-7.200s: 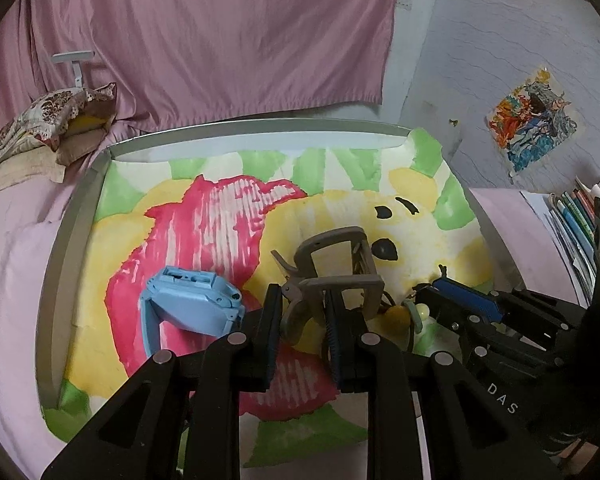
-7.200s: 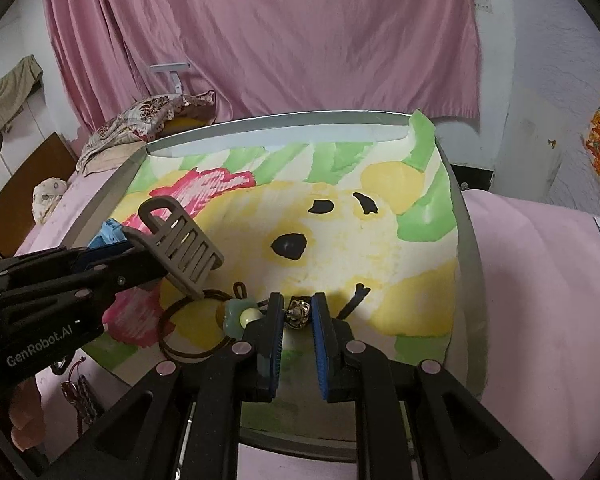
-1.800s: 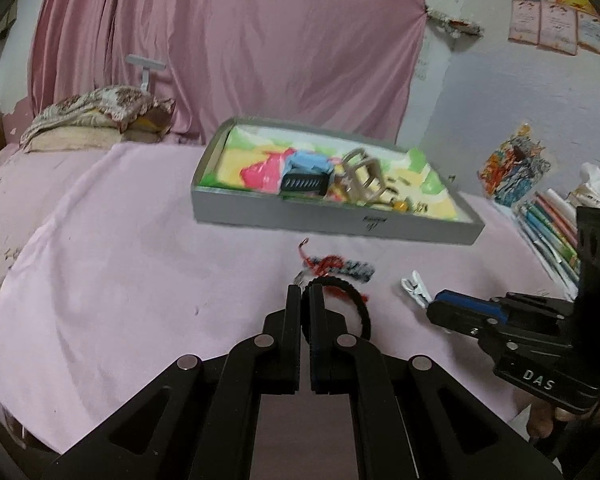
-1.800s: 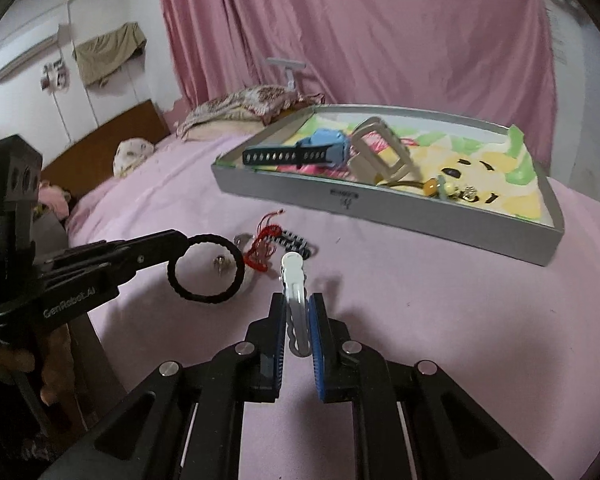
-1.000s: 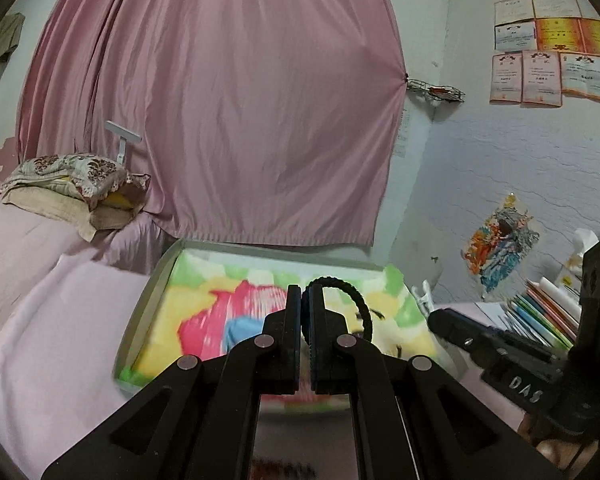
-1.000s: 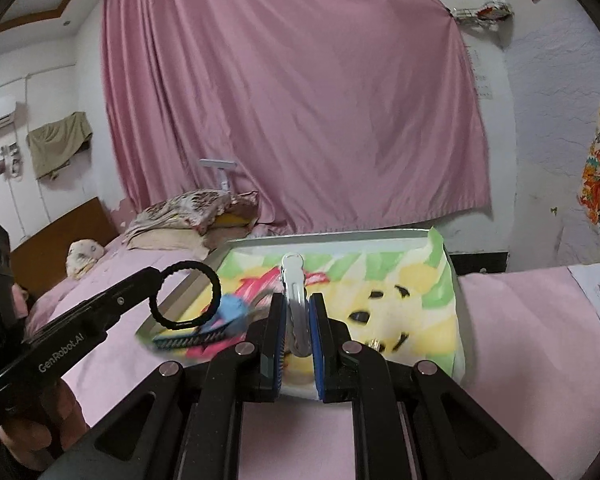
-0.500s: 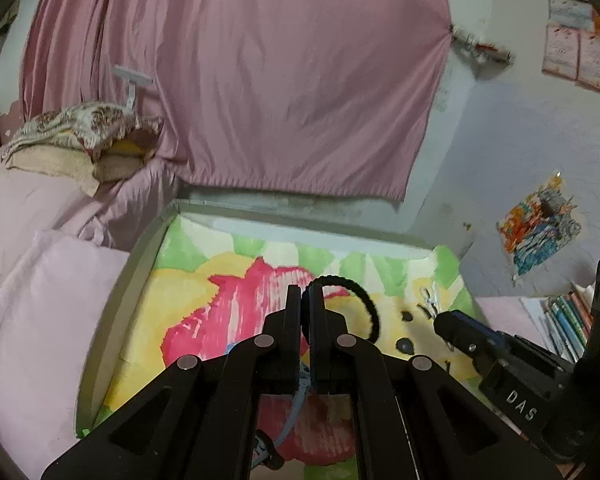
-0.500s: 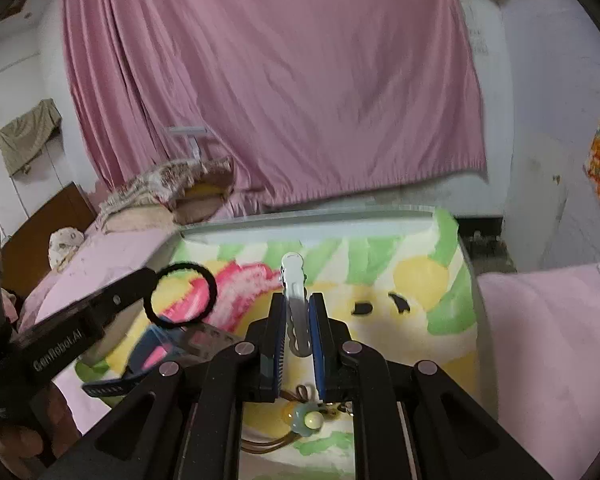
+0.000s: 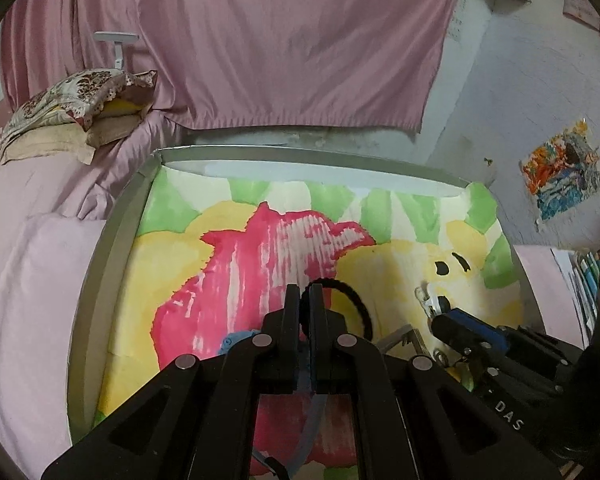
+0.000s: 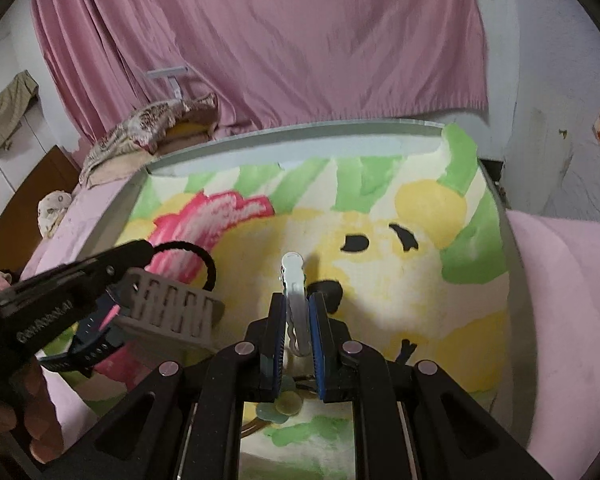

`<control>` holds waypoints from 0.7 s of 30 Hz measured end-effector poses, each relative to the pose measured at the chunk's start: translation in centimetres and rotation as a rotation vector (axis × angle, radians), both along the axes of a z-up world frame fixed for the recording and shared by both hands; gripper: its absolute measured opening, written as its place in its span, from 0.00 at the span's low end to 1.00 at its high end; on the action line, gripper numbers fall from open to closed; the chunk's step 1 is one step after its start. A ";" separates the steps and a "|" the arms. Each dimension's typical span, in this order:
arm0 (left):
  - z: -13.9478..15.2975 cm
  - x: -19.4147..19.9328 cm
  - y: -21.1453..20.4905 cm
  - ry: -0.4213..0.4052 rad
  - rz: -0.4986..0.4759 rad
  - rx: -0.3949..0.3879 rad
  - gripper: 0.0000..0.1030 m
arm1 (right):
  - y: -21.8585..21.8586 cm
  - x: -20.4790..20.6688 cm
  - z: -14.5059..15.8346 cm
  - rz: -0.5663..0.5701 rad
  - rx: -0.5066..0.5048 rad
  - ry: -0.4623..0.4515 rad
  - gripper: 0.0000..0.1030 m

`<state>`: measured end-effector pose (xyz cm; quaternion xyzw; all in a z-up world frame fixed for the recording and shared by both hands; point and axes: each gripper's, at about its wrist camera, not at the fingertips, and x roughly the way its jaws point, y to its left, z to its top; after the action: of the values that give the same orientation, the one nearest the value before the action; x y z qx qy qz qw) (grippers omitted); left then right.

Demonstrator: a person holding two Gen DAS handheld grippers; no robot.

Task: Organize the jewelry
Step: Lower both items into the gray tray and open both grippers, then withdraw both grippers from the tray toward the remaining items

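A grey-rimmed tray (image 9: 112, 232) (image 10: 512, 280) lined with a colourful cartoon cloth lies on the pink bed. My left gripper (image 9: 306, 300) hangs over its middle, shut on a black hair tie (image 9: 356, 300) whose loop sticks out to the right. It enters the right wrist view from the left, left gripper (image 10: 146, 250), with the hair tie (image 10: 204, 260) at its tip. My right gripper (image 10: 297, 312) is shut on a white hair clip (image 10: 294, 280) that points up over the tray. In the left wrist view the right gripper (image 9: 440, 312) shows the clip (image 9: 426, 300) at its tip.
In the tray lie a grey claw clip (image 10: 168, 312), a dark watch (image 10: 88, 344), a blue watch (image 9: 236, 340) and a green-and-cream flower hair tie (image 10: 280, 404). A pink curtain (image 9: 280, 40) hangs behind. Patterned pillows (image 9: 72, 100) lie at the left; books (image 9: 584, 280) stand at the right.
Both grippers have moved forward and tipped down over the tray, which now fills both views. The hair tie and the white clip are still held as before.
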<state>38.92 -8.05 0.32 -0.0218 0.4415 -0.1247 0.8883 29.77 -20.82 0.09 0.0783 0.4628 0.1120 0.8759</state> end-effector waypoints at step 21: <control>3.9 -6.1 3.8 -0.200 0.012 -0.174 0.52 | -0.2 -6.4 5.1 -0.069 -0.006 -0.281 0.63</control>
<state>32.79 -4.21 4.19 -0.0890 0.3382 -0.1590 0.9233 23.40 -21.03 5.18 0.0749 0.3328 0.0901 0.9357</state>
